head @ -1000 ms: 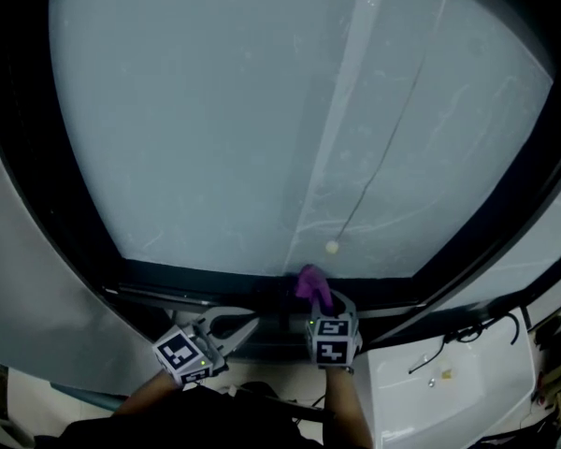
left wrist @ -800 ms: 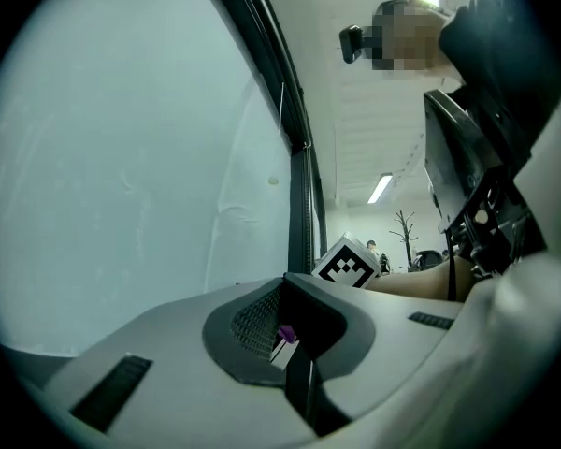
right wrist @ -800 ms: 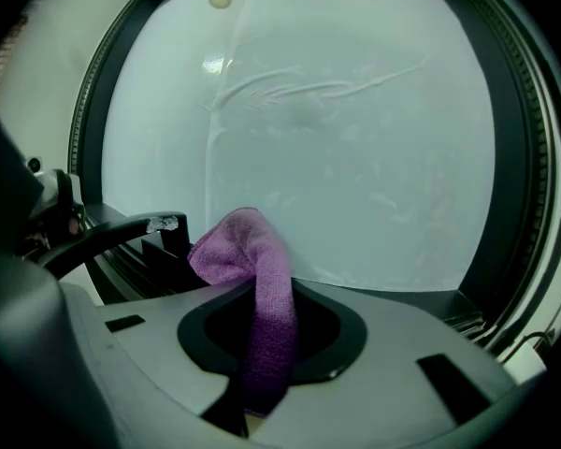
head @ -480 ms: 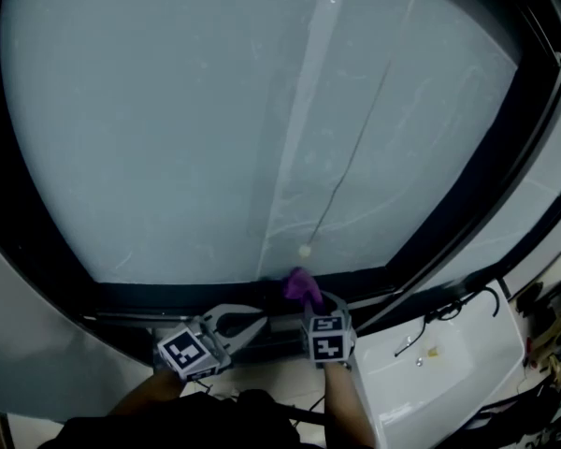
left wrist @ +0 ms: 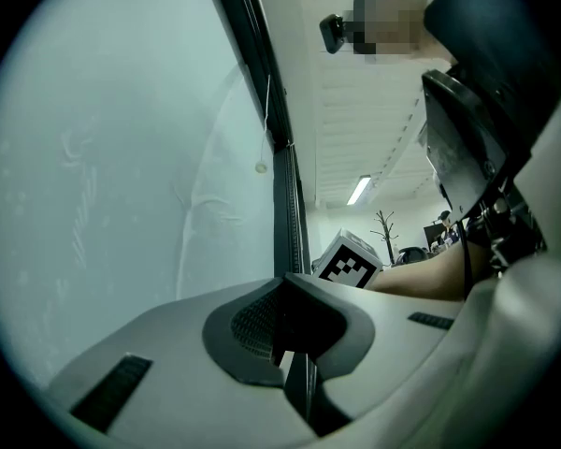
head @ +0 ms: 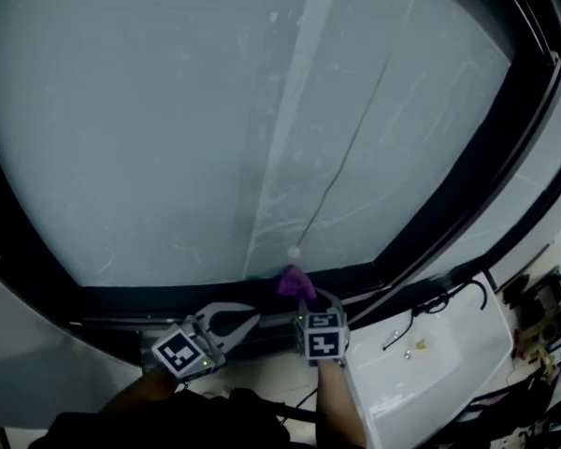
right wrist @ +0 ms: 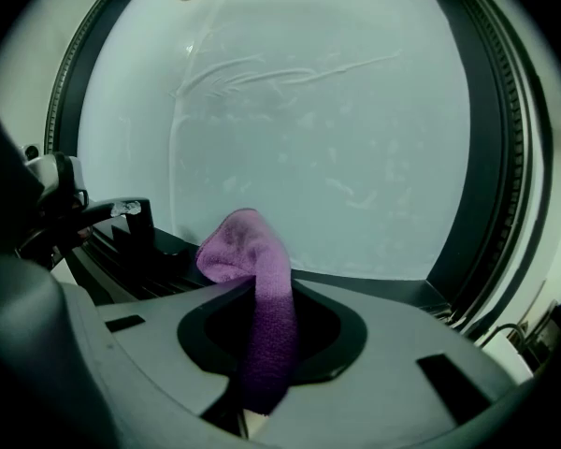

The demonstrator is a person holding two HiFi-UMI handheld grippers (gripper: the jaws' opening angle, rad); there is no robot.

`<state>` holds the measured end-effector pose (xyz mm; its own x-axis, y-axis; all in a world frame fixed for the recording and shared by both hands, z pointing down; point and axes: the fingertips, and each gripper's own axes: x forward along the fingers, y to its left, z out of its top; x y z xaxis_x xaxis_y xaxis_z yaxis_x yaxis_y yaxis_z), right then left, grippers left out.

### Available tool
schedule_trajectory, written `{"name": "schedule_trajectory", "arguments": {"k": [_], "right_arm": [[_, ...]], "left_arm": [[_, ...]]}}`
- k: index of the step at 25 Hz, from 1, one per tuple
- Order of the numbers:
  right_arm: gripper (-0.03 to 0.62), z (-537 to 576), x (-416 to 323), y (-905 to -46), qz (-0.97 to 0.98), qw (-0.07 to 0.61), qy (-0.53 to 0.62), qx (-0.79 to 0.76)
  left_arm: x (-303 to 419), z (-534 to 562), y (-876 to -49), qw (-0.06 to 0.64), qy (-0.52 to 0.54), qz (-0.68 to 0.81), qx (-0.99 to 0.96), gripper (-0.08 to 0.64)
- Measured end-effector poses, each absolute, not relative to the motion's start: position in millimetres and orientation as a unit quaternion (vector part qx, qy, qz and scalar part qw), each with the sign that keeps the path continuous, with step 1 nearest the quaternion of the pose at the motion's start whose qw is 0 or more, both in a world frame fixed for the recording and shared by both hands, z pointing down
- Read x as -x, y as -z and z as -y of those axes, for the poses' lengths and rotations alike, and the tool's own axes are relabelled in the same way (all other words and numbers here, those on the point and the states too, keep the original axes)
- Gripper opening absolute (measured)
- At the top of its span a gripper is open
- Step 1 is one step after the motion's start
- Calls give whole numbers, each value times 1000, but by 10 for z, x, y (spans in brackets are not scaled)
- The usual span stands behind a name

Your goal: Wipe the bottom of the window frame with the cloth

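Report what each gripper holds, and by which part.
The right gripper holds the purple cloth, pinched by one end, with its folded free end sticking out past the jaws. The left gripper has its jaws together and holds nothing.

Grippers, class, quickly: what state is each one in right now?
Left gripper: closed, empty.
Right gripper: closed on the purple cloth.

cloth (head: 294, 282) in right gripper (head: 307, 301) jaws, up by window frame (head: 168, 297) bottom | left gripper (head: 248, 318) just left of right gripper, below frame | cord bead (head: 293, 250) above cloth | basin (head: 430, 363) right of both grippers
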<state>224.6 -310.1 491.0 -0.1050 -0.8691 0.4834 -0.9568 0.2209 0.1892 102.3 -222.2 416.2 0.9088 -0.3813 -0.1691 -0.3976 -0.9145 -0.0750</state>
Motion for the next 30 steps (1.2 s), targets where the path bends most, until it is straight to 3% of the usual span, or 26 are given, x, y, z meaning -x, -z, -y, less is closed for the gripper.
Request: {"name": "schedule_trajectory", "arguments": {"k": [30], "right_arm": [[80,3292,-3400,-4950,694,283,-83,-657]], "left_arm": [[-1158,2343,-4200,71,-80,-231,967,3]]}}
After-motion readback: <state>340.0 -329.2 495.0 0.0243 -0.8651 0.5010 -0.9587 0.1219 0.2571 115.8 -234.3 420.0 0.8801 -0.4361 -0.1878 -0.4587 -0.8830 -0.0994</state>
